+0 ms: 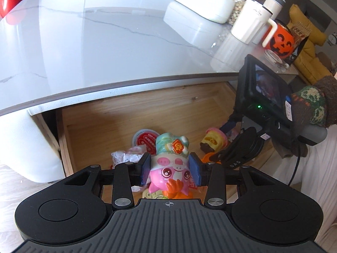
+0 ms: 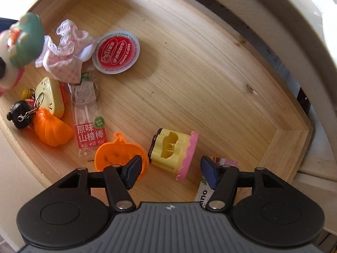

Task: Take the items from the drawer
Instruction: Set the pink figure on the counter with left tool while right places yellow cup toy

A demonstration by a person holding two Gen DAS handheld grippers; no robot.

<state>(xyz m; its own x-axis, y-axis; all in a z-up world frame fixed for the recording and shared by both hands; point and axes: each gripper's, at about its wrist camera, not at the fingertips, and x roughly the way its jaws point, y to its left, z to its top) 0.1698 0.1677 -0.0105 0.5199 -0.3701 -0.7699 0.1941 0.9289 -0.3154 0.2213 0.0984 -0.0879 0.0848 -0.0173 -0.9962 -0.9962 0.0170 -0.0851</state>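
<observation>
From the left wrist, the left gripper (image 1: 171, 169) is clamping a pink pig figurine (image 1: 171, 164) between its blue pads, holding it above the open wooden drawer (image 1: 147, 109) that is sticking out beneath the marble surface (image 1: 105, 42). A white mug (image 1: 248, 22) and an orange pumpkin bucket (image 1: 281, 41) are standing near the surface's right edge. From the right wrist, the right gripper (image 2: 169, 171) is hovering with jaws spread wide over the drawer's near edge, straddling a yellow toy with pink trim (image 2: 173, 149). An orange pumpkin cutter (image 2: 118, 155) is lying just left of it, a red-lidded cup (image 2: 117, 52) farther back.
</observation>
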